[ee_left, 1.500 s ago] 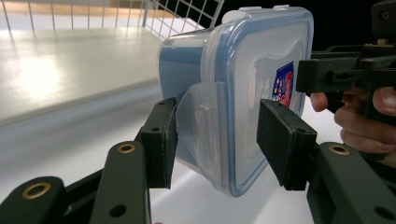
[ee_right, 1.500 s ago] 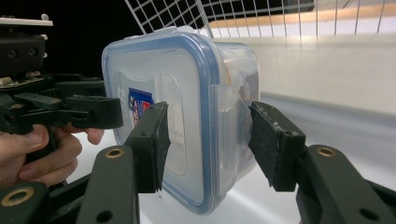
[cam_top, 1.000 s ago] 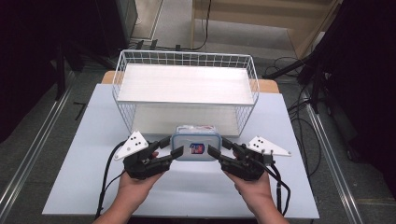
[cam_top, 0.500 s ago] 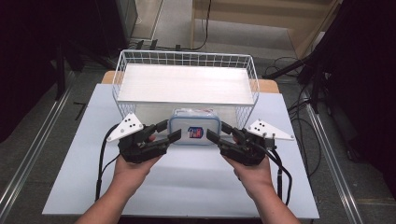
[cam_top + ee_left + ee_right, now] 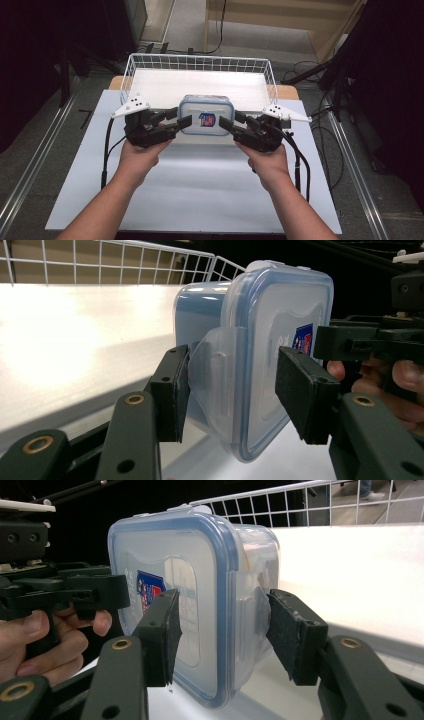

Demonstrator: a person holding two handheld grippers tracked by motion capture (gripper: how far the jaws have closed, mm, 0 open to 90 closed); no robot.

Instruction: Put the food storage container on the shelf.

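Note:
A clear plastic food container (image 5: 206,116) with a blue-rimmed lid and a red-and-blue label hangs in the air, held from both ends at the basket's near wall. My left gripper (image 5: 181,119) is shut on its left end, the pads clamping the lid edge and side latch (image 5: 215,375). My right gripper (image 5: 231,121) is shut on the opposite end in the same way. In the left gripper view the container (image 5: 260,340) sits between the jaws of the left gripper (image 5: 230,390). The right gripper view has the container (image 5: 175,580) clamped in the right gripper (image 5: 222,635).
A white wire basket (image 5: 200,62) with a white floor stands at the far side of the white table board (image 5: 200,190). Cables trail from both grippers along the board. Dark stands and floor cables flank the table.
Both grippers have carried the container away from the person and upward, from the board to the basket's near wall.

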